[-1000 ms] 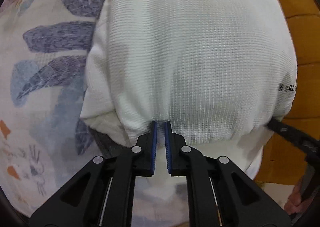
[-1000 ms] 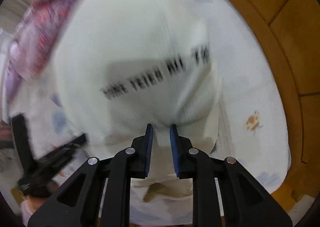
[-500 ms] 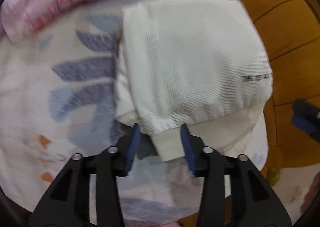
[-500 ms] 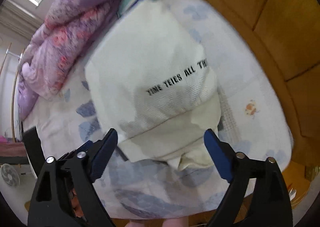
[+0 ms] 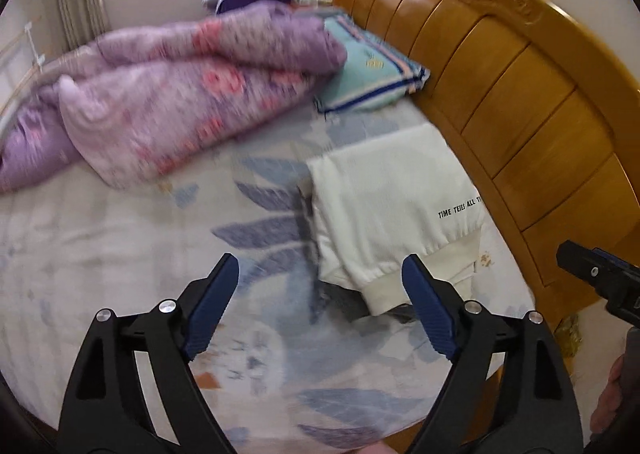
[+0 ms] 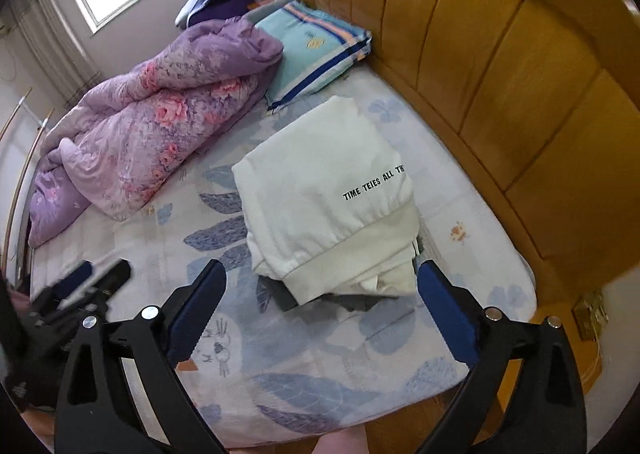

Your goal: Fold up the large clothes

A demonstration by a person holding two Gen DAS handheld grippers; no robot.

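Note:
A folded white sweatshirt (image 6: 320, 194) with black lettering lies on the bed sheet (image 6: 320, 354) near the headboard; it shows in the left wrist view too (image 5: 392, 210). A dark grey garment (image 6: 280, 296) peeks out from under its near edge. My left gripper (image 5: 320, 266) hovers high above the sheet, jaws opening, nothing between them. My right gripper (image 6: 320, 268) also hangs above the sweatshirt's near hem, jaws opening wide and empty. Neither touches the cloth. The left gripper's fingers (image 6: 84, 282) show at the left edge of the right wrist view.
A purple floral quilt (image 6: 152, 126) is bunched at the far left of the bed. A teal striped pillow (image 6: 312, 50) rests against the wooden headboard (image 6: 500, 66), which runs along the right. The bed's near edge (image 6: 360, 430) is just below the grippers.
Both grippers let go of the sweatshirt's hem, spread their jaws wide and rose well above the bed. The folded sweatshirt stays lying flat on the sheet.

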